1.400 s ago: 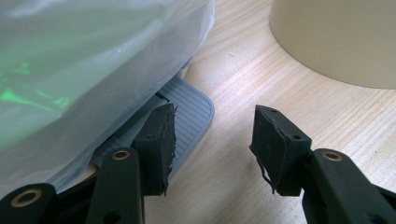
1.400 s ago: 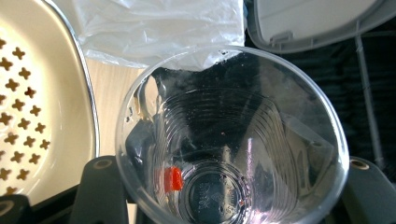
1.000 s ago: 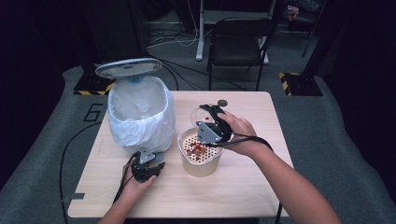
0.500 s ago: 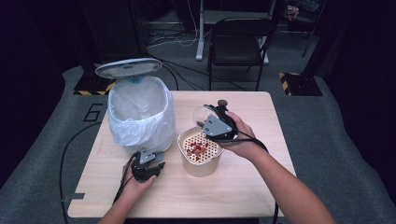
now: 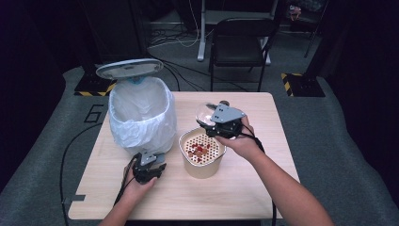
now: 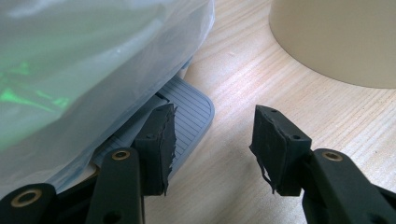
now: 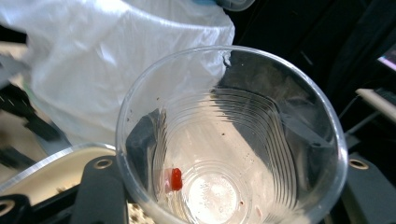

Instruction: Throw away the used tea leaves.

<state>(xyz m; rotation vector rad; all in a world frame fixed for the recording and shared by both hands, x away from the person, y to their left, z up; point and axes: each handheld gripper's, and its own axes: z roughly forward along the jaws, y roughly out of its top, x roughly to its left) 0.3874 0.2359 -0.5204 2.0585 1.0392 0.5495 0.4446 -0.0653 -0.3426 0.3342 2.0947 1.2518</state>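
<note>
Step in hand: emptying the clear cup [image 7: 231,135] into the strainer tub [image 5: 203,151]. My right tongs [image 5: 217,123] clamp the cup by its sides, held tipped above the tub's far rim beside the lined bin [image 5: 141,113]; one red bit [image 7: 175,178] clings inside. Next, I judge: tip further or shake. Left tongs [image 6: 212,140] rest low on the bench [image 5: 263,179], jaws apart on nothing, by the bin's pedal [image 6: 187,107].

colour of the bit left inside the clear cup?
Red; the piece sits near the cup's bottom, clearest in the right gripper view.
</note>
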